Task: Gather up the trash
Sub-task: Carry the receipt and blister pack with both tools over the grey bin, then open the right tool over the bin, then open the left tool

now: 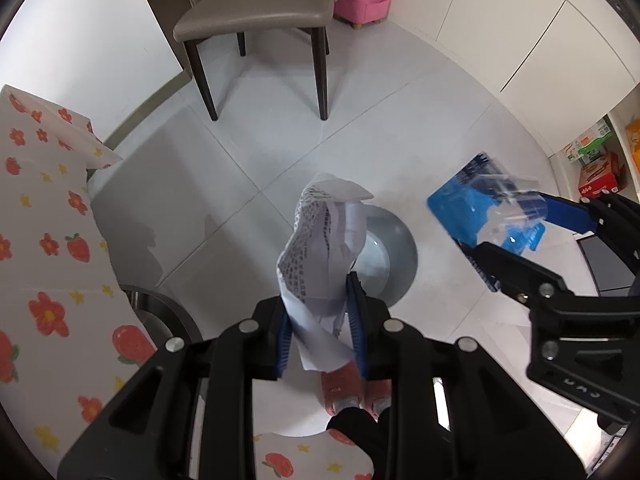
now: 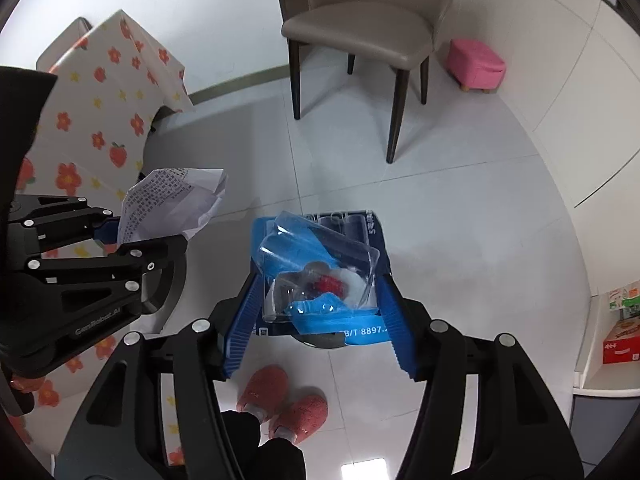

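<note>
Your left tongs (image 1: 320,320) are clamped on a crumpled printed paper (image 1: 320,248), its small text too fine to read, held above the grey bin (image 1: 394,248) on the floor at 12 o'clock. Your right tongs (image 2: 316,312) are clamped on a blue blister pack (image 2: 320,272); "B/T 8897." reads along its lower edge. At 9 o'clock in the right view, the other tool's body reads "GenRobot.AI". The flowered worktop (image 1: 44,240) lies at 9 o'clock.
</note>
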### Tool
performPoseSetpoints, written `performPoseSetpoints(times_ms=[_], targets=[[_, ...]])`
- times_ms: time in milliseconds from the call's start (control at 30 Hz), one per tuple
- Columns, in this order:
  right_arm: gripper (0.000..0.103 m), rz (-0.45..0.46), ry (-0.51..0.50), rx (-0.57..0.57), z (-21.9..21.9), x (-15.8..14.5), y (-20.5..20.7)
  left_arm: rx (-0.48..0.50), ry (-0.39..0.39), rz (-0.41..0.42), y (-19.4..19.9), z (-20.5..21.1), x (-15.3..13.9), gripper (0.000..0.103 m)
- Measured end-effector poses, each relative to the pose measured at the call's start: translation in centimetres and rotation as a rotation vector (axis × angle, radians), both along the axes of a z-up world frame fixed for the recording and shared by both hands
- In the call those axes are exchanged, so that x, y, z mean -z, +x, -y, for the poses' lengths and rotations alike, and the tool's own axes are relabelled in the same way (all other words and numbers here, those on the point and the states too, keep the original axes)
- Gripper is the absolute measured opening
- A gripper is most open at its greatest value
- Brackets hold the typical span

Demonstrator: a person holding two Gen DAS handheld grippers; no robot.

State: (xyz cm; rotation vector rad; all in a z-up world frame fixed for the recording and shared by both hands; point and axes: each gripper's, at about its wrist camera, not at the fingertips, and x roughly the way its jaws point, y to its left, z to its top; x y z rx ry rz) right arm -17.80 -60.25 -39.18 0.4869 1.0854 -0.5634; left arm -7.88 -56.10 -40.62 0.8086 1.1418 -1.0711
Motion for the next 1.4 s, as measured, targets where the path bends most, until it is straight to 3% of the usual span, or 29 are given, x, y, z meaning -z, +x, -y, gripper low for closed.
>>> performPoseSetpoints(times_ms=[467,733,833,900,967,1200,1400], targets=[[0.063,-0.034,0.018,0.075,1.7,2.6,-1.1,0.089,0.026,-0.043,-0.5,1.5,3.3,0.025],[0.063,-0.047,0.027,0.141,2.3,4.8,-2.9,0.111,0.06,-0.09,-2.2,3.7,8.1,0.026],[0.063,-0.044,0.031,0.162,2.3,5.2,-3.5,0.131,0.06,-0.112,-2.8,4.1,8.8,0.029],[0.063,-0.048,0.028,0.172,2.4,5.5,-4.1,0.14,0.063,-0.121,-2.9,4.3,9.2,0.037],[0.063,-0.051,0.026,0.182,2.5,5.6,-4.6,0.152,0.063,-0.095,-3.3,4.5,9.5,0.053],[0.063,-0.055,0.018,0.204,2.4,4.5,-5.5,0.16,0.073,-0.069,-4.0,4.8,8.7,0.058],[0.063,-0.042,0.001,0.176,1.8,0.6,-5.2,0.121,0.055,-0.054,-3.3,3.3,4.0,0.058]])
